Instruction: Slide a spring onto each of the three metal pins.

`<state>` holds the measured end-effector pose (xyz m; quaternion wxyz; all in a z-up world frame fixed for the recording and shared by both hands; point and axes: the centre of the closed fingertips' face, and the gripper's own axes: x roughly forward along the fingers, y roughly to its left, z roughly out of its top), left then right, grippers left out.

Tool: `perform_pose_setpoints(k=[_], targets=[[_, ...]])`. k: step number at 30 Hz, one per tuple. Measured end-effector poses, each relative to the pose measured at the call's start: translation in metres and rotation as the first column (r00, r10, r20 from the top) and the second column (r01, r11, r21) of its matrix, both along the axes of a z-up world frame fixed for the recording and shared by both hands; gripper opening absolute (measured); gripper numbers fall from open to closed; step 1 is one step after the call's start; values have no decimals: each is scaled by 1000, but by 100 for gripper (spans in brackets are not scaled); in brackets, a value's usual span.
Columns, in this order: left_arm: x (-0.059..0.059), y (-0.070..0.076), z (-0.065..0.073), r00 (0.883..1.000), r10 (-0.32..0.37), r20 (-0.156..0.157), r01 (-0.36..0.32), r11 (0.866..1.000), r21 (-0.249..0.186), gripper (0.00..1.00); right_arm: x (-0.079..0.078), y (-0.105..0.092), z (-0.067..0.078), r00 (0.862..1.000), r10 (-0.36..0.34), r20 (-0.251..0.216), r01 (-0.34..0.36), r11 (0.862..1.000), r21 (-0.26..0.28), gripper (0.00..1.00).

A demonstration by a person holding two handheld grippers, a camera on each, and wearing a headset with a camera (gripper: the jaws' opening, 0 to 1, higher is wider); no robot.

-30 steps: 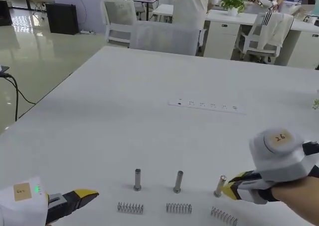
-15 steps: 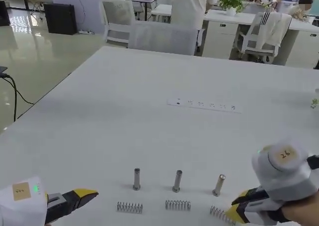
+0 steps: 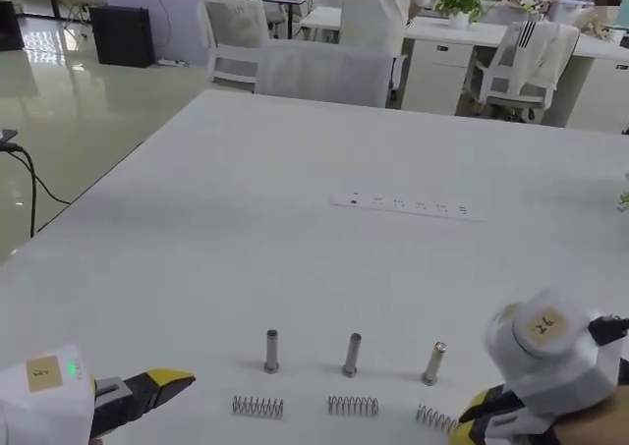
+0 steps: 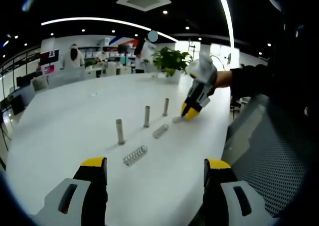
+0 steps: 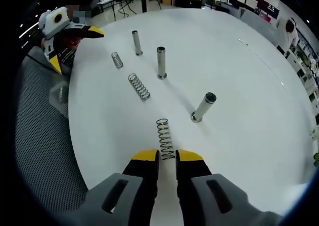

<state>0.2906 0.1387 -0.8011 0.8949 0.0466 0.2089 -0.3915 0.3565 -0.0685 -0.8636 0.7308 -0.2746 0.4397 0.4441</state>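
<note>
**benchrat:** ok quick rundown, where's everything sitting on the bench (image 3: 295, 170)?

**coil_fan:** three metal pins stand upright in a row near the front edge: left pin (image 3: 271, 352), middle pin (image 3: 352, 355), right pin (image 3: 433, 363). All three are bare. Just in front of each one a spring lies flat on its side: left spring (image 3: 257, 407), middle spring (image 3: 353, 406), right spring (image 3: 432, 417). Each spring is near its pin but not touching it. There's also a white power strip (image 3: 408, 207) further back, well apart from all that.

**benchrat:** and the claws?

**coil_fan:** the right claw (image 5: 167, 157) is down low at the right spring. In the right gripper view its yellow tips are drawn close together, with just a narrow slot between them. The near end of that spring sits right in the slot, and the rest of the coil lies on the bench, running straight out ahead of the jaws. Honestly I can't tell if it's really pinched or just bracketed.

**benchrat:** left one?

**coil_fan:** the left claw (image 4: 154, 162) is spread wide with nothing in it. In the head view it hovers off to the left of the left spring, not touching. The left gripper view looks along the whole row of pins, with the right claw at the far end.
</note>
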Motion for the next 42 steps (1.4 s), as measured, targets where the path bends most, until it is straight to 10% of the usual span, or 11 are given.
perform_pose_setpoints(k=[16, 42], targets=[[2, 0, 6, 1000, -13, 7, 13, 1000, -2, 74, -3, 2, 2, 999, 33, 13, -33, 999, -12, 8], [13, -12, 29, 994, -112, 10, 112, 993, -37, 60, -21, 49, 51, 989, 137, 52, -139, 989, 46, 8]])
